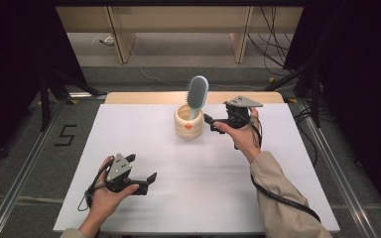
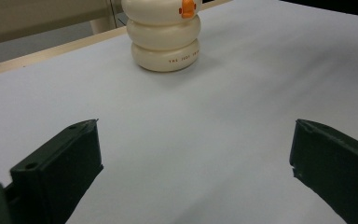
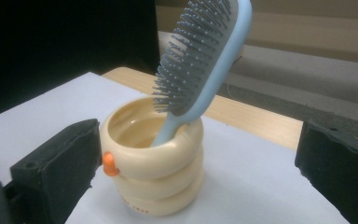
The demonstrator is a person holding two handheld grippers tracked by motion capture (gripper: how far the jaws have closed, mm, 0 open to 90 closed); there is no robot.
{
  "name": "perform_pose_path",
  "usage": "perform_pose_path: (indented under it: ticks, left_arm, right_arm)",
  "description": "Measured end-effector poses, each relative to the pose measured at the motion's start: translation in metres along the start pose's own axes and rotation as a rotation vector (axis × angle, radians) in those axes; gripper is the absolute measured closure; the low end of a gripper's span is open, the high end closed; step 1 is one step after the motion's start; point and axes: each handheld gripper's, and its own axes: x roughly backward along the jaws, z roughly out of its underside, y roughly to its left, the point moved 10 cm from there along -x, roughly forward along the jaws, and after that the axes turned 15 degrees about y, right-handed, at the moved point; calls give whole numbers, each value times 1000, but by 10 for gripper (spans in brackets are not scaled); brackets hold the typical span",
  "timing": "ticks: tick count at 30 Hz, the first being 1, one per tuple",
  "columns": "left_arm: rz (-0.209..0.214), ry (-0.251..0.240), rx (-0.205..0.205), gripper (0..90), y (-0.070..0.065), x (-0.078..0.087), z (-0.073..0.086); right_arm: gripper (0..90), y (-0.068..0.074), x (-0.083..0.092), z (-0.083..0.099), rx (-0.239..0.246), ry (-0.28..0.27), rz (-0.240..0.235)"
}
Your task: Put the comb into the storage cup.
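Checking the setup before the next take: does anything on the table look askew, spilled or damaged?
Nothing spilled or broken. The hairbrush stands handle-down in the cream ringed cup, leaning against its rim rather than upright, which looks stable. The cup sits upright on the white table. Both claws, left and right, are open and empty.

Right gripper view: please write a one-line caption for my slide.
Open right gripper faces a cream ringed cup holding a blue hairbrush handle-down.

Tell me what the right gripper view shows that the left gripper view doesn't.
Right gripper view alone: the blue hairbrush standing handle-down in the holder, leaning on the rim, with the cup's open inside visible. Left gripper view alone: small lettering low on the holder's side. Both: the cream ringed holder with its orange knob, the white table, and open black jaws.
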Motion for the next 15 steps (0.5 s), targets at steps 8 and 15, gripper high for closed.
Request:
perform_pose_path:
  ticks: [8, 15]
  left_arm:
    - [-5, 1, 1, 16, 1, 0, 0]
    - [-6, 1, 2, 16, 1, 0, 0]
  right_arm:
    - [14, -2, 8, 13, 16, 21, -10]
    - [14, -2, 16, 21, 24, 27, -17]
